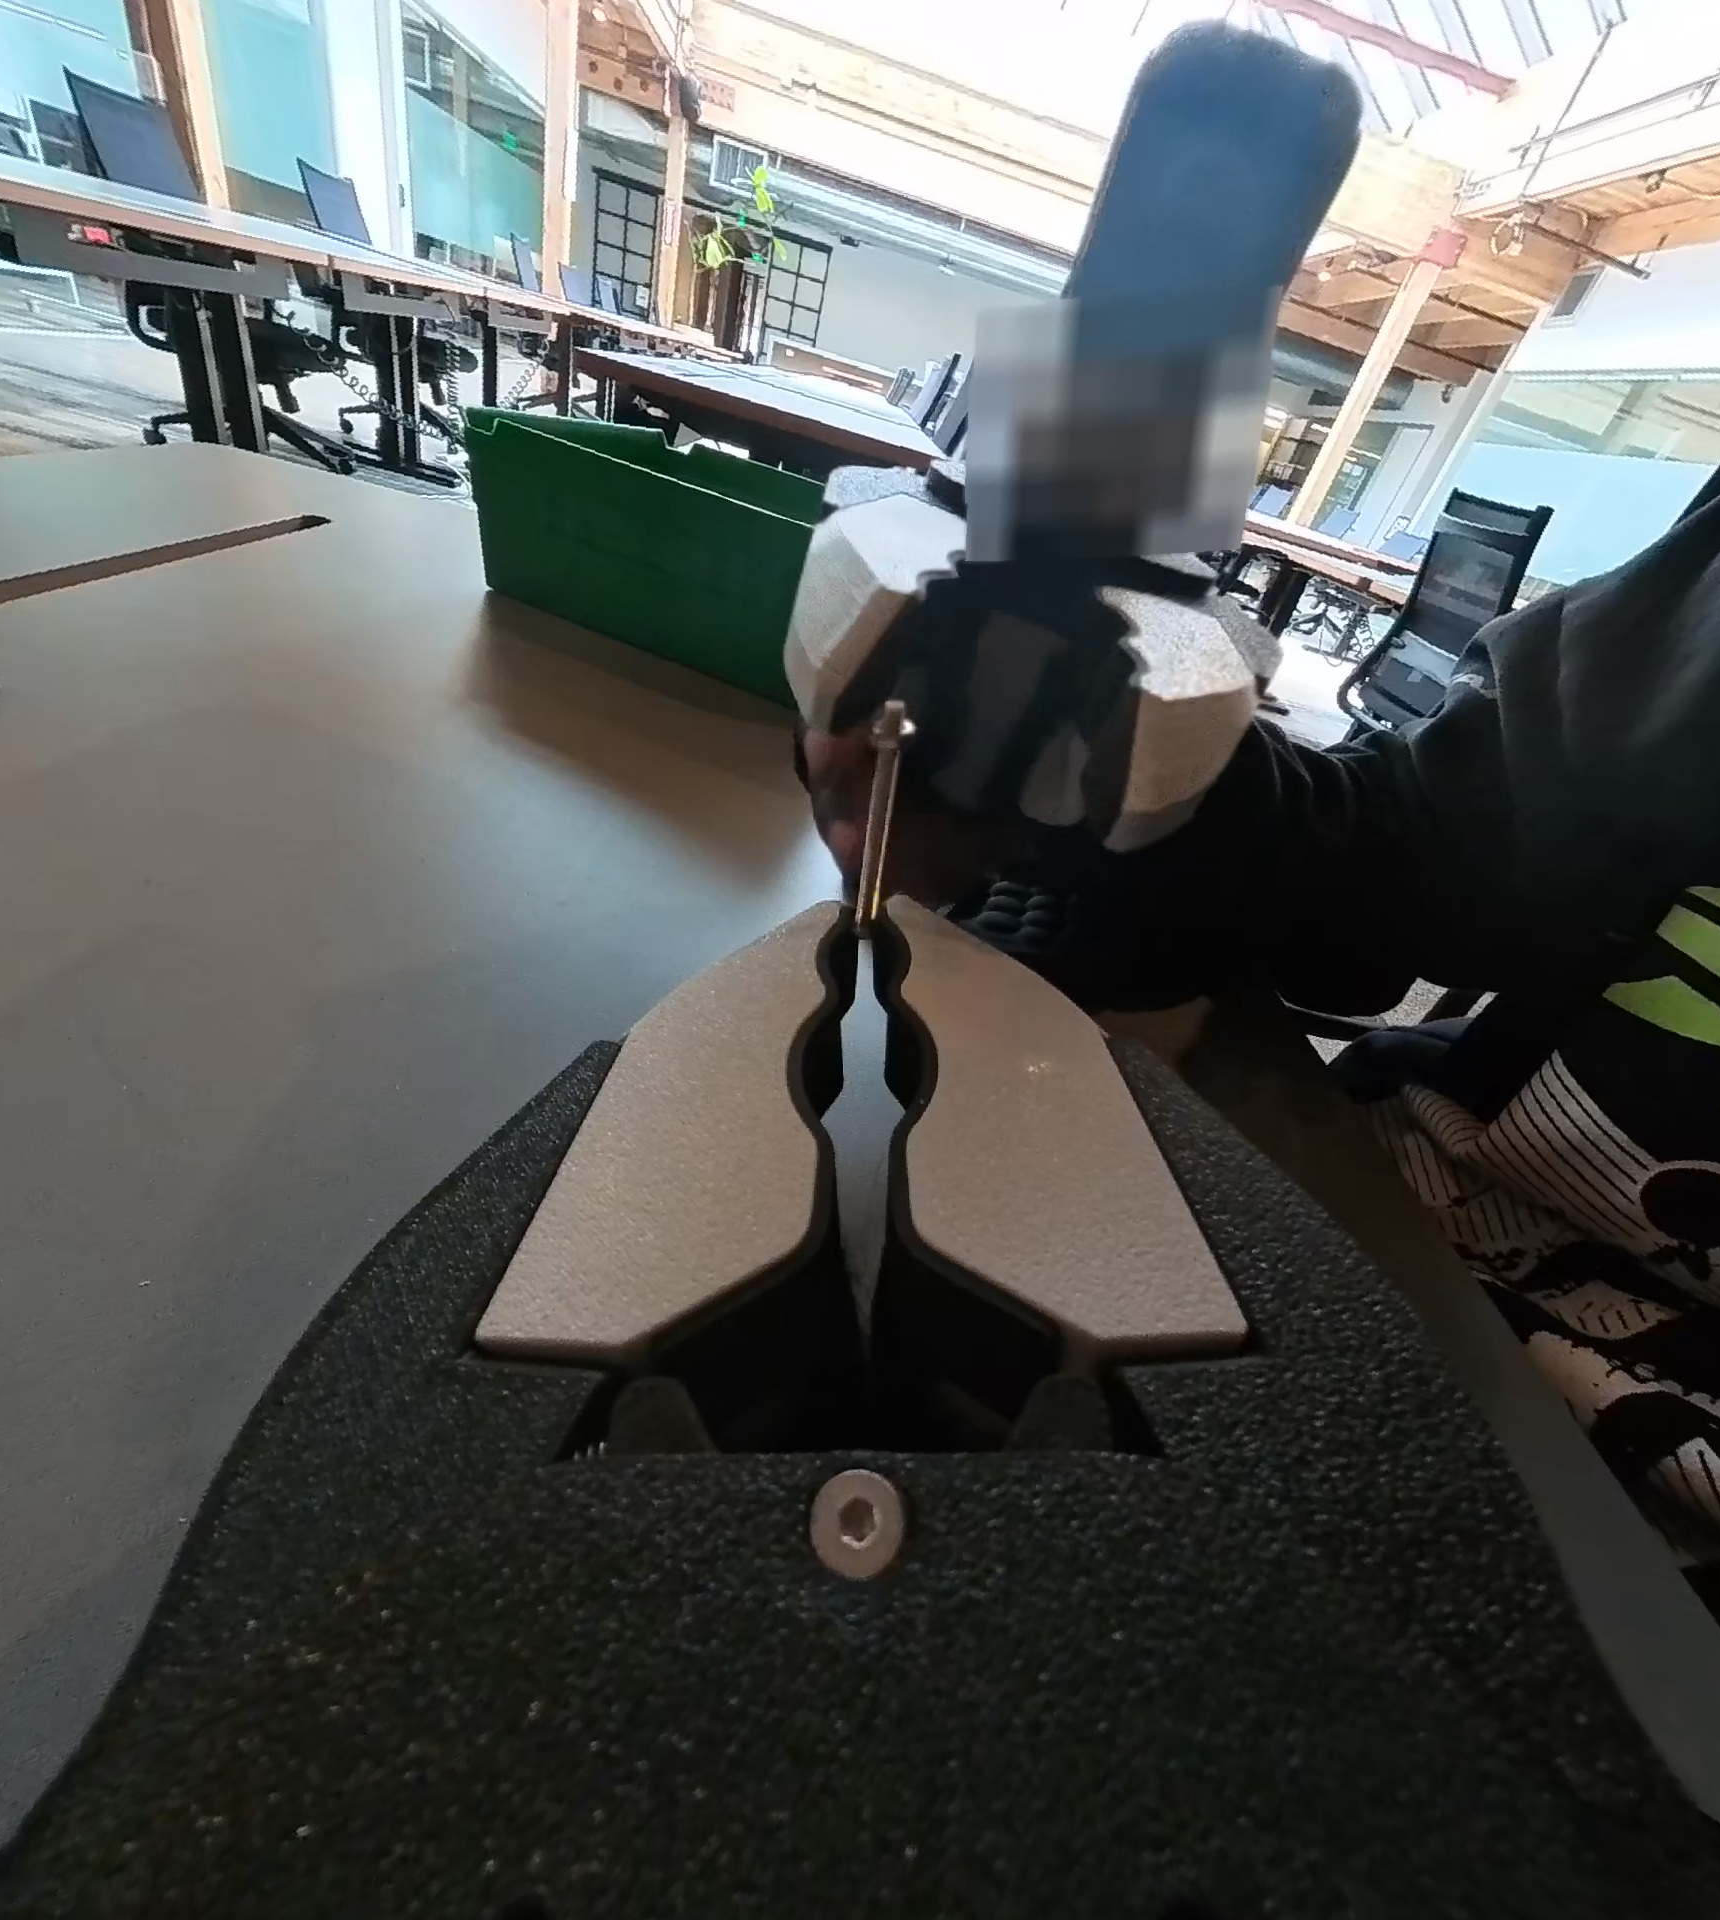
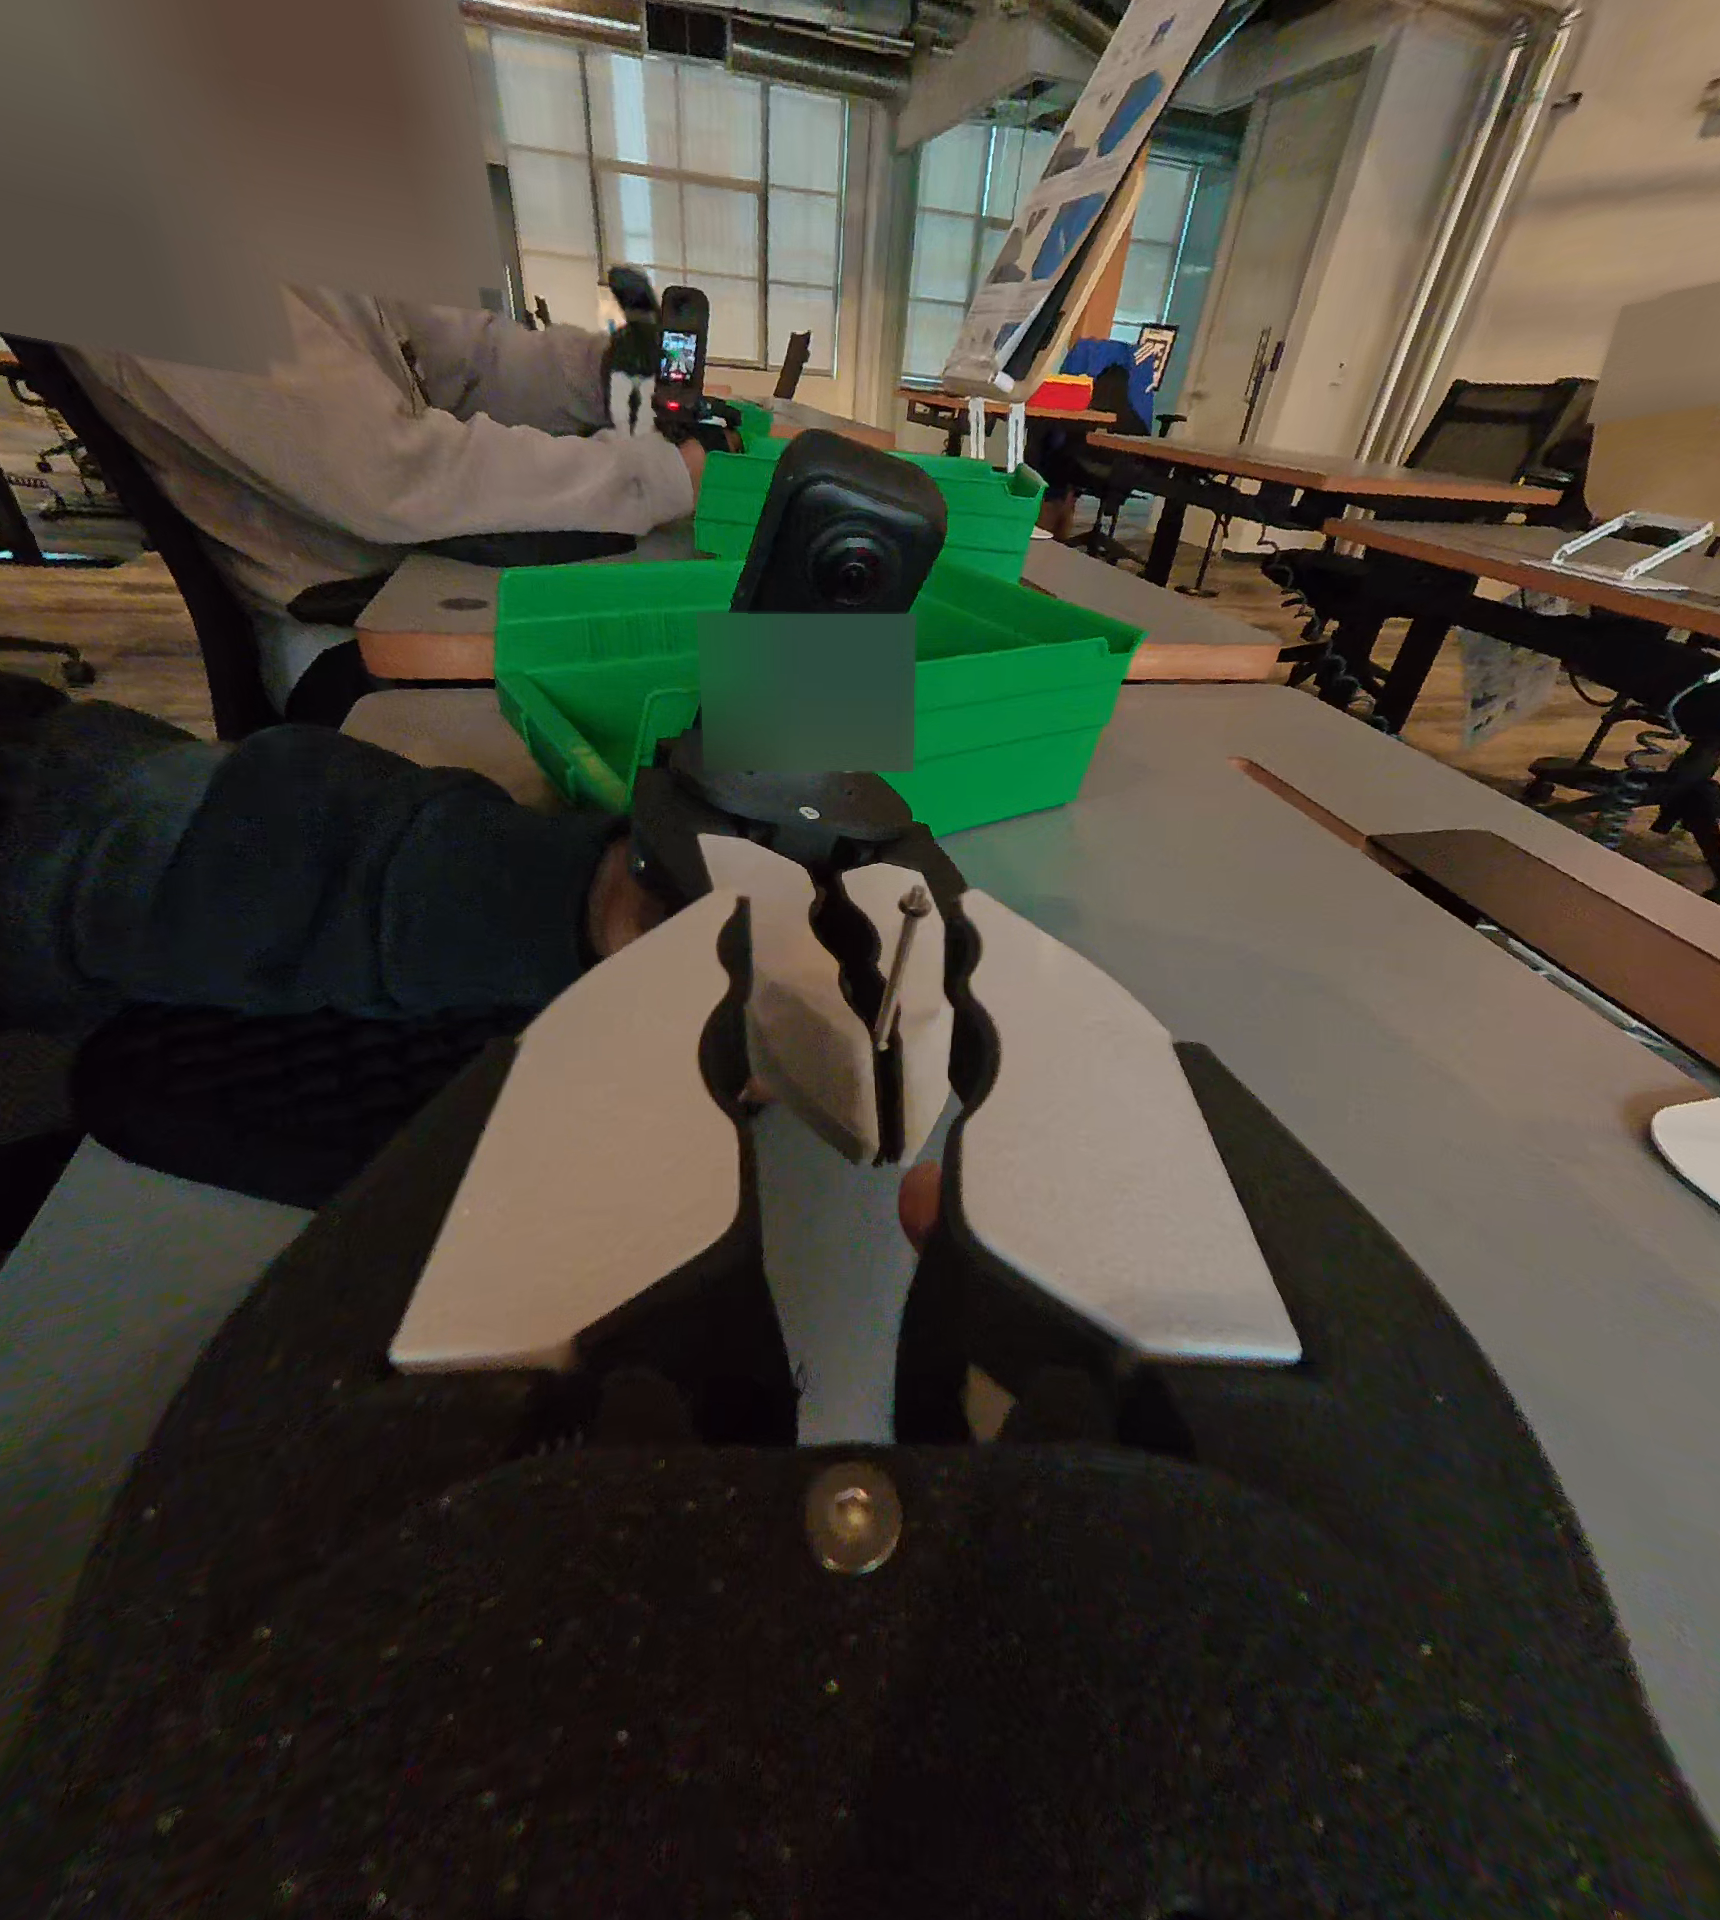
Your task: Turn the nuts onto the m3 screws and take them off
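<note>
left of the green bin (image 1: 627,561), the left gripper (image 1: 866,925) pinches the lower end of a thin screw (image 1: 882,821) at its fingertips, a nut (image 1: 897,720) near the top. to the right, the right gripper (image 2: 851,935) is spread wide around the screw, touching nothing. it looks mid-turn; next it likely must close on the nut and twist.

Open-plan office: long desk rows (image 1: 336,260), office chairs (image 2: 1500,436), glass partitions (image 1: 471,156), exposed timber ceiling (image 1: 939,94).

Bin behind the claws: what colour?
Green bin, plain plastic; clearest in the right wrist view.
</note>
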